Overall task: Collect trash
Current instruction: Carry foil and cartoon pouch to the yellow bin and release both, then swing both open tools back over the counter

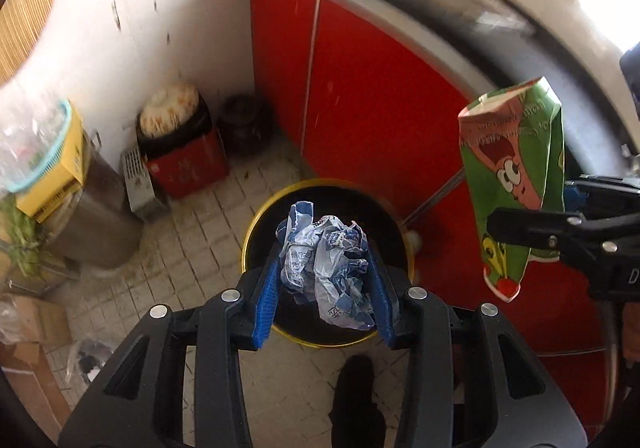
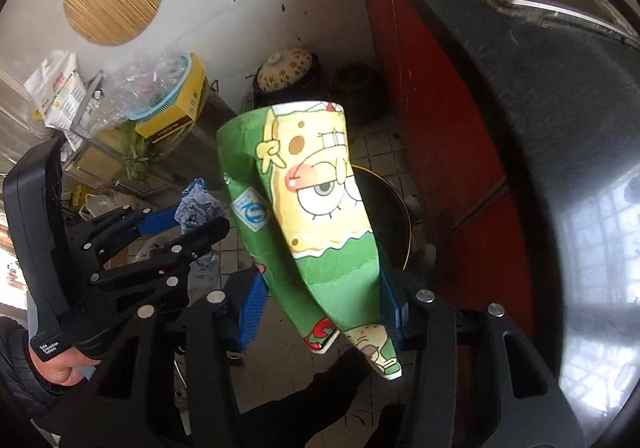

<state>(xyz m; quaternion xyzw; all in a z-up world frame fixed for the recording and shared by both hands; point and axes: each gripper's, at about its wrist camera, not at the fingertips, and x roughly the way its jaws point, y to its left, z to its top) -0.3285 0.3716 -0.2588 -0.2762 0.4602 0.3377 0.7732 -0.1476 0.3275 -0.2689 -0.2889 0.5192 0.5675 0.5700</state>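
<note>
Two grippers appear, each clamped on a piece of trash above a tiled floor (image 1: 192, 244).

Left wrist view, from the left edge of the frame: a yellow box (image 1: 60, 175) with a turquoise basket (image 1: 48, 151) sits at mid left, and a red crate (image 1: 188, 167) stands against the white wall (image 1: 160, 7). At centre, the left gripper (image 1: 326, 272) holds a crumpled blue-and-white plastic wrapper (image 1: 328, 268) between its two blue pads (image 1: 266, 300); the wad fills the gap between the pads and bulges beyond their tips. Directly below it lies the black bin with a yellow rim (image 1: 256, 219). Red cabinet doors (image 1: 380, 107) fill the upper centre. At the right edge, the right gripper (image 1: 532, 232) grips a green cartoon-printed carton (image 1: 512, 175), which stands upright above and below its fingers.

Right wrist view, from the left: a person's hand (image 2: 60, 364) holds the left gripper's handle at lower left. At centre, the carton is pinched between the right gripper's pads near its lower end, its open end slanting up and left. The bin shows just behind it, at centre right.
</note>
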